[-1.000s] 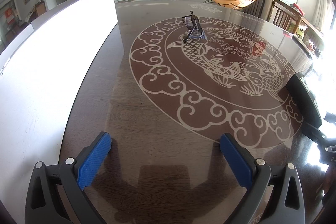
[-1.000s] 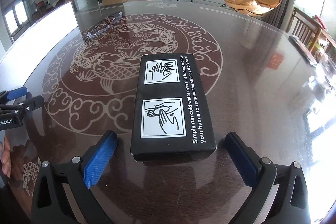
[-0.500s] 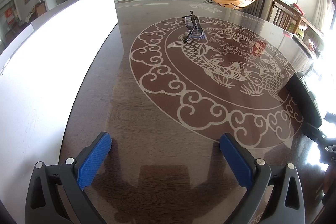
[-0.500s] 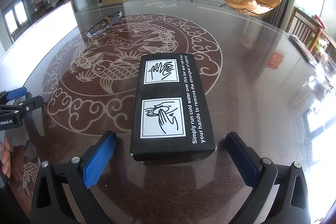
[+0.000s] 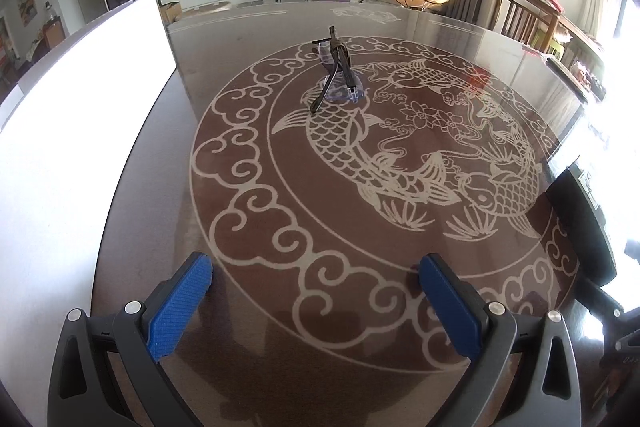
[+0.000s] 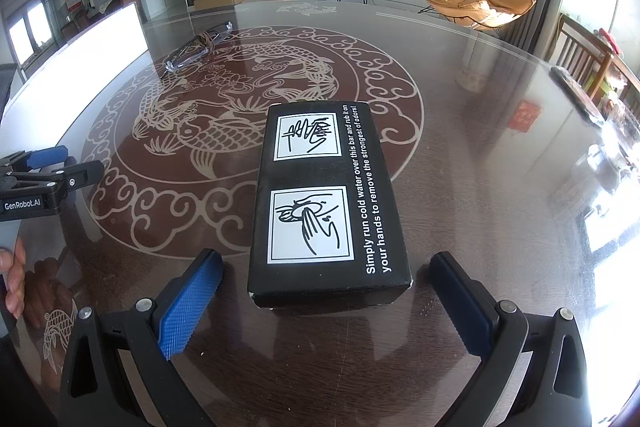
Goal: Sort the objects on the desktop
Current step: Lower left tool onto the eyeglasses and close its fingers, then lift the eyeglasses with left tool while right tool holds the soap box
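Note:
A black box [image 6: 326,203] with white hand drawings and white text lies flat on the glass-topped table, straight ahead of my right gripper [image 6: 326,261]. That gripper is open, its blue pads level with the box's near end and apart from it. The box's edge shows at the right of the left wrist view [image 5: 580,223]. A pair of folded glasses [image 5: 336,71] lies on the fish pattern far ahead of my left gripper [image 5: 316,273], which is open and empty. The glasses also show in the right wrist view [image 6: 198,47].
A large white board [image 5: 76,131] lies along the table's left side. The left gripper [image 6: 38,179] shows at the left of the right wrist view. A wooden chair [image 6: 580,63] stands at the far right, and a dark flat object [image 6: 572,91] lies near that edge.

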